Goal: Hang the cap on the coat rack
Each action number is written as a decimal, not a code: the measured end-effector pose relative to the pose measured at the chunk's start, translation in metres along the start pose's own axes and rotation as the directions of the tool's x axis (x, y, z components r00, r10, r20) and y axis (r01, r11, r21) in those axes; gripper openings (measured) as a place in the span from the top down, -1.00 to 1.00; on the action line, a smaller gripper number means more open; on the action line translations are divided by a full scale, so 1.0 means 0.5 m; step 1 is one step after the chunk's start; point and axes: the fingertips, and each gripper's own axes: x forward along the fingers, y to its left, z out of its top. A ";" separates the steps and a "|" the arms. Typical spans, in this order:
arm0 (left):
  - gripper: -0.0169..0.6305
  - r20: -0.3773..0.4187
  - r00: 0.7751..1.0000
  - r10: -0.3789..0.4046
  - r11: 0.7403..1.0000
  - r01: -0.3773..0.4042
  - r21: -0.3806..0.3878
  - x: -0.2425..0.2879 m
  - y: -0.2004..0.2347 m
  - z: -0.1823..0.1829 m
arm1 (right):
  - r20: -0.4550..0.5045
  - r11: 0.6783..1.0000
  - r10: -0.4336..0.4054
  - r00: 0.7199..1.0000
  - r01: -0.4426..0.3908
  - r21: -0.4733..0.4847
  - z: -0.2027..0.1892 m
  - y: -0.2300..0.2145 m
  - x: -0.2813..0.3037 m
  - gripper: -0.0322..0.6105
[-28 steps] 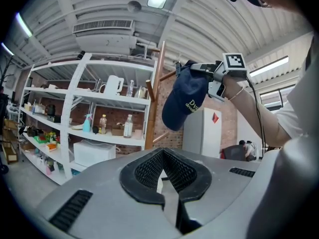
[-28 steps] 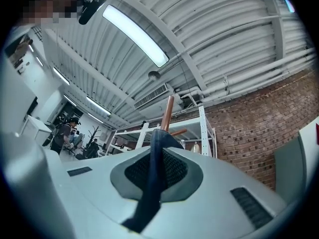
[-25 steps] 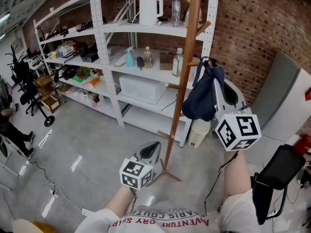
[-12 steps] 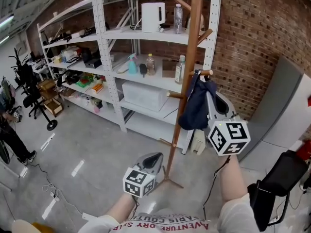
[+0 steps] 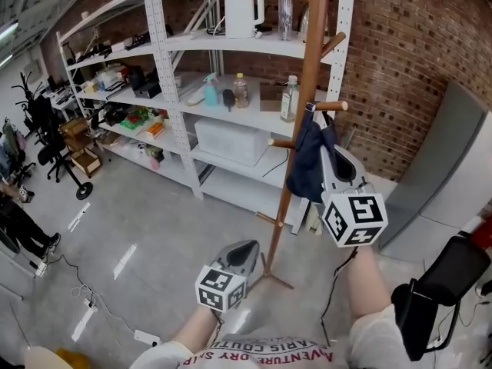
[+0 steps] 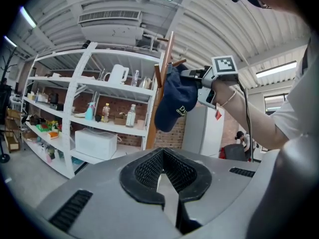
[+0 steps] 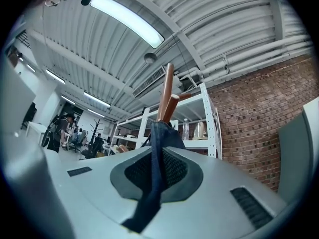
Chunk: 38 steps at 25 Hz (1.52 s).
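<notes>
The wooden coat rack (image 5: pixel 305 98) stands in front of the shelving, with a short side peg (image 5: pixel 332 106) sticking out to the right. A navy cap (image 5: pixel 306 166) hangs beside the pole, its top right at that peg. My right gripper (image 5: pixel 324 133) points up at the peg and is shut on the cap's strap (image 7: pixel 157 166); the peg's tip (image 7: pixel 168 108) shows just beyond the pads. In the left gripper view the cap (image 6: pixel 174 103) hangs against the rack (image 6: pixel 160 91). My left gripper (image 5: pixel 244 246) is held low near the rack's foot, shut and empty.
White metal shelving (image 5: pixel 173 91) behind the rack holds a kettle (image 5: pixel 243 12), bottles and a white box. A brick wall (image 5: pixel 400 60) and a grey cabinet (image 5: pixel 450 167) stand to the right. A black chair (image 5: pixel 430 298) is at lower right. Cables lie on the floor (image 5: pixel 84 306).
My right gripper has brought the cap in closer to the pole, and its top now sits at the side peg. The left gripper has hardly moved.
</notes>
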 end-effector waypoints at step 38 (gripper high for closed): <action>0.93 0.126 0.992 -0.014 1.000 0.015 -0.004 -0.163 -0.042 0.017 | -0.046 0.983 -0.150 0.988 0.154 0.097 -0.097 0.117 -0.262 0.52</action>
